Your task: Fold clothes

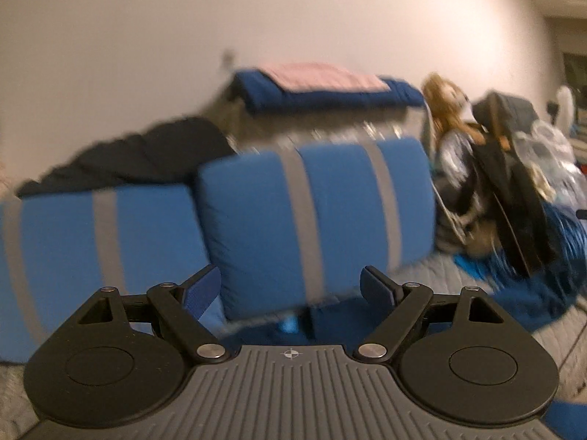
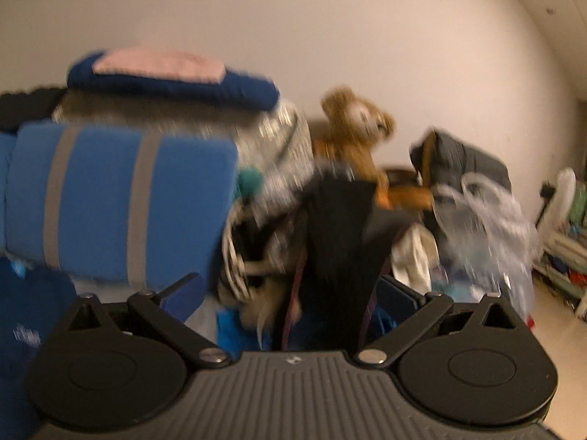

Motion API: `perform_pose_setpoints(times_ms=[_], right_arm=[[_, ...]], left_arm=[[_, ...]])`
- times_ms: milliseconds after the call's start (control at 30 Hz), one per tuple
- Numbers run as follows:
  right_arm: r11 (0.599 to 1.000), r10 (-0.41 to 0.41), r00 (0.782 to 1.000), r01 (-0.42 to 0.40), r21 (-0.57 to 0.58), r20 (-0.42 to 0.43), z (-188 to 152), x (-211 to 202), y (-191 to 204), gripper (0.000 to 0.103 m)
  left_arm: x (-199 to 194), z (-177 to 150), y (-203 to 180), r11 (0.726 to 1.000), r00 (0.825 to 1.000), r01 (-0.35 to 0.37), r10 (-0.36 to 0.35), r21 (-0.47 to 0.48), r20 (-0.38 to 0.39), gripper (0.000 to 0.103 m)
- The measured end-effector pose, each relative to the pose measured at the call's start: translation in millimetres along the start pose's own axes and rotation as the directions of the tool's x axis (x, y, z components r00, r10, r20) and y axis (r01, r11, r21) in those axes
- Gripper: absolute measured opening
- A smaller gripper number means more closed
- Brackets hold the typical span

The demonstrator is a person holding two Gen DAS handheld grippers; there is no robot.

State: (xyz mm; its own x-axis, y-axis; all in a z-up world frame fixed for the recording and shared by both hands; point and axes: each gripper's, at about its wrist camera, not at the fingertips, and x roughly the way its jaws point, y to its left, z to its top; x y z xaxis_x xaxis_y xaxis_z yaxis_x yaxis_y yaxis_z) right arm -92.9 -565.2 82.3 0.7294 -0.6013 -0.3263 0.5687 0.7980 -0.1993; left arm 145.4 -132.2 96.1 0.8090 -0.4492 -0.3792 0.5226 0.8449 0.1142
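Two blue cushions with grey stripes (image 1: 315,216) stand side by side near the front; a brown stuffed bear (image 2: 357,124) sits against the pale wall (image 2: 330,18) further back; clear plastic bags (image 2: 488,220) lie to the right; all blurred.

**Soft cloth, matt plastic**

The blue cushions (image 1: 315,216) look like smooth matt cloth with grey bands. The teddy bear (image 2: 357,124) is shaggy plush. A clear bag (image 2: 488,220) is glossy crinkled plastic. The left gripper (image 1: 291,286) is matt black plastic with shiny metal pins
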Motion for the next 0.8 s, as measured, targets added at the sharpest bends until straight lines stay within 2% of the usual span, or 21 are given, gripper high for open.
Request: perform_pose_setpoints(times_ms=[133, 333, 533, 600, 800], right_arm=[[0.999, 0.01, 0.998, -0.008, 0.034, -0.066, -45, -1, -17, 0.103], [0.995, 0.021, 0.99, -0.008, 0.095, -0.142, -97, -3, -39, 0.099], [0.988, 0.011, 0.972, 0.026, 0.155, -0.233, -143, 6, -55, 0.083], [0.981, 0.013, 0.963, 0.041, 0.192, -0.269, -157, 12, -59, 0.075], [0.932, 0.046, 0.94, 0.081, 0.353, -0.337, -187, 29, -71, 0.054]], left_arm=[[19, -29, -20, 0.999, 0.997, 0.048, -0.049, -0.011, -0.056, 0.084], [29, -66, -25, 0.994, 0.991, 0.078, -0.086, -0.071, -0.106, 0.084], [33, -99, -23, 0.987, 0.986, 0.086, -0.104, -0.136, -0.13, 0.084], [34, -108, -21, 0.983, 0.985, 0.086, -0.108, -0.16, -0.136, 0.084], [36, -124, -9, 0.969, 0.984, 0.077, -0.112, -0.234, -0.14, 0.084]])
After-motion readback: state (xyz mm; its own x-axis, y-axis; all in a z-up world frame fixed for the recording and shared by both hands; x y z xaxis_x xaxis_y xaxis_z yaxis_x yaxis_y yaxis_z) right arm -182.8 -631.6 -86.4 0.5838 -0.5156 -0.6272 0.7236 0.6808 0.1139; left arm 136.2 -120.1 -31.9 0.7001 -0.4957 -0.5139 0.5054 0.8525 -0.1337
